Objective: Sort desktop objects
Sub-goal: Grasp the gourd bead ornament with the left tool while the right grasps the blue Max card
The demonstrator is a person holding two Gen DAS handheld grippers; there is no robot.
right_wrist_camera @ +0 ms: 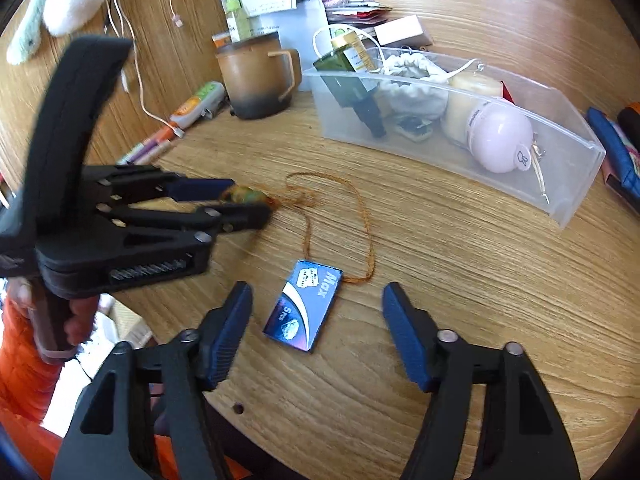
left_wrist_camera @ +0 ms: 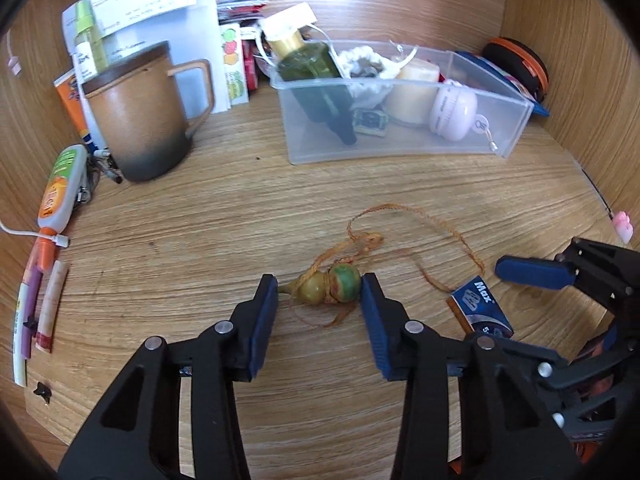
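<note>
The left tool (left_wrist_camera: 320, 292) pointed down at the wooden tabletop (left_wrist_camera: 224, 216). A little gourd charm (left_wrist_camera: 326, 289) lay on its side right between the two blue pads. The round green end of the charm touched the right pad (left_wrist_camera: 374, 312). The thin pointed end sat just beside the left pad (left_wrist_camera: 266, 316), and it was too close to tell if they touched. So the left tool was around the charm, but I cannot tell if it was squeezing it. The charm's orange string (left_wrist_camera: 420, 216) looped away past the tips of the tool, toward the clear plastic box (left_wrist_camera: 400, 148) farther ahead.

The right tool (right_wrist_camera: 316, 312) was spread wide and held nothing. A small blue box with "Max" on it (right_wrist_camera: 306, 308) lay flat on the tabletop between its two pads, nearer the left pad (right_wrist_camera: 230, 332). No pad touched it. The end of the string lay just past the box's far corner.

From the right tool, the left tool (right_wrist_camera: 248, 204) was off to the left and ahead, with the charm (right_wrist_camera: 244, 195) peeking out between its tips. A hand (right_wrist_camera: 68, 324) and an orange sleeve (right_wrist_camera: 24, 360) were under it.

The brown mug (left_wrist_camera: 144, 116) stood far ahead and to the left of the left tool. The clear box held a green bottle (left_wrist_camera: 316, 80), a pale candle (left_wrist_camera: 412, 88) and a pink round thing (left_wrist_camera: 454, 108).
</note>
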